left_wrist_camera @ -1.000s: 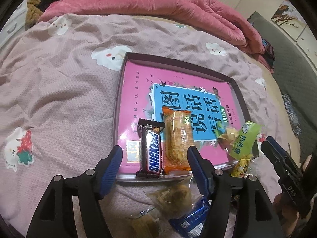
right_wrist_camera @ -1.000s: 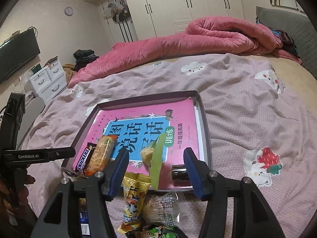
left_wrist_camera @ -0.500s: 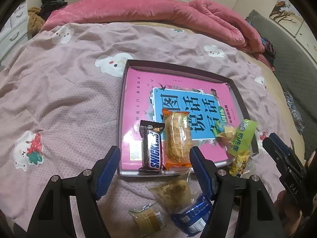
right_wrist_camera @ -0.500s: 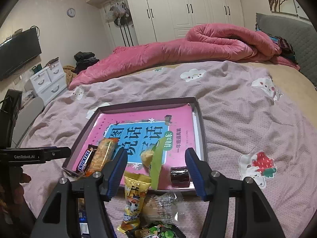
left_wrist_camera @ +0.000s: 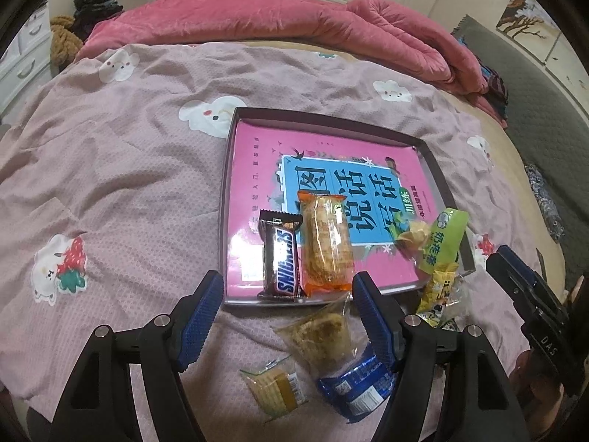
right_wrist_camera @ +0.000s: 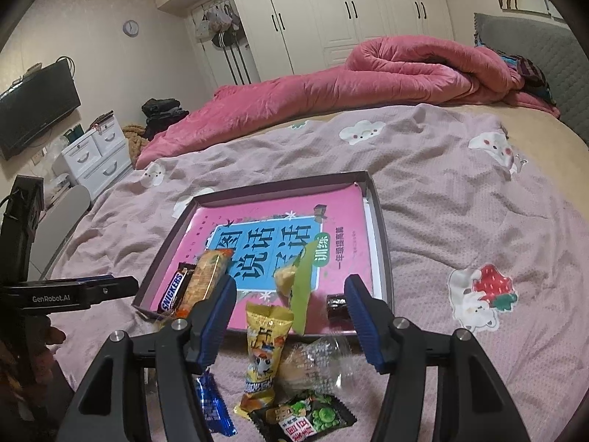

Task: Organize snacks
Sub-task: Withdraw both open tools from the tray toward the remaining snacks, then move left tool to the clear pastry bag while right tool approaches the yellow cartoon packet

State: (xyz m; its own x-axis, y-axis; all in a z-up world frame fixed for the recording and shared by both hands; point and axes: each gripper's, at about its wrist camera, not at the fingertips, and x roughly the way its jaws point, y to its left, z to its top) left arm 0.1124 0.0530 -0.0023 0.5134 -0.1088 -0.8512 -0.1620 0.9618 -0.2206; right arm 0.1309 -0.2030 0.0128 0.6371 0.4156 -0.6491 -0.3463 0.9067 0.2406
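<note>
Our left gripper holds its blue fingers wide apart with nothing between them, low in the frame above loose snacks on the bed. Our right gripper is spread just as wide and empty, its fingers framing the near edge of the tray.

Nearest us in the left view, a small yellow-brown packet, a blue wrapper and a clear bag of brown biscuits lie on the pink bedsheet. In the right view, a green-pea packet, a yellow cartoon packet and a clear crinkled wrapper lie just before the tray.

Past them, in the middle of the frame, the dark shallow tray holds a pink book. On the book, a Snickers bar and an orange-wrapped cake lie side by side at the near left, a green-wrapped snack leans at the near right edge, and a small dark sweet sits at the near right corner.

Farther back, a rolled pink quilt runs across the bed. Beyond it stand white wardrobes; at upper left are a wall clock, a dark television and white drawers.
</note>
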